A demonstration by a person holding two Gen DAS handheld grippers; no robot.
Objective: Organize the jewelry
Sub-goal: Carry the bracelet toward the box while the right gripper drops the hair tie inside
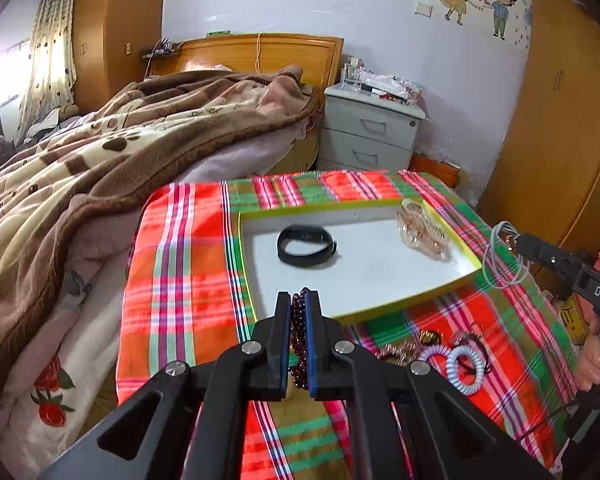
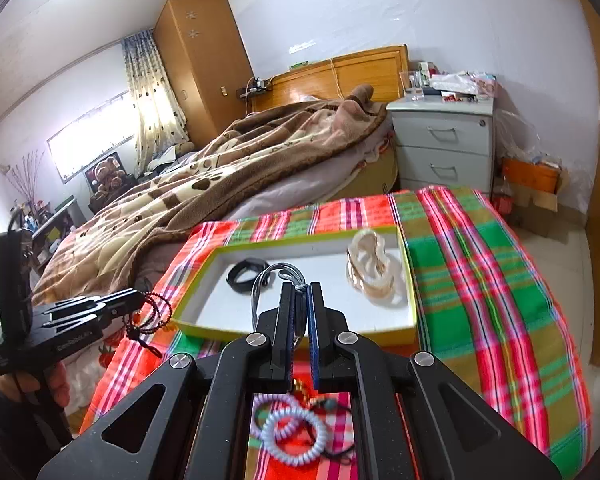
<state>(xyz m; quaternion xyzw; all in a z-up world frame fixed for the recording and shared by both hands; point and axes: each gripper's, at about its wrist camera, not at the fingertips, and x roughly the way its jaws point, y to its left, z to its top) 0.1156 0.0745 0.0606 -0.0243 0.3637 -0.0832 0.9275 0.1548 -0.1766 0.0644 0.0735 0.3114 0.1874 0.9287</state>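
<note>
Lettering reading "DAS" is showing in white on the right gripper (image 1: 518, 245) at the right edge of the left wrist view, the rest cut off by the frame. In the right wrist view, small pale lettering on the left gripper (image 2: 138, 300), lower left, is too blurred to read.

Both grippers are hanging over a plaid cloth (image 1: 180, 280) beside a bed (image 1: 100, 160). The left gripper is clamping a string of dark red beads (image 1: 298, 320), whose loops are dangling from its tip in the right wrist view. The right gripper is pinching thin grey bands (image 2: 268, 276), which are looping out past its tip above the tray's near side.

One white tray (image 1: 380, 280) with a yellow-green rim is sitting at centre frame on the cloth. It is holding two things, well apart: one black band (image 1: 306, 246) to the left and one pale, translucent clip (image 1: 422, 232) at the upper right.

Loose pieces are lying on the cloth just below the tray: two coiled ties (image 2: 294, 432), one white and one pale lilac, touching, with a few small metal trinkets (image 1: 430, 336) beside them, too tangled to count.

One nightstand (image 1: 372, 128) with two drawers is standing behind the cloth, and two cartoon figures (image 1: 476, 0) are decorating the wall at upper right.
</note>
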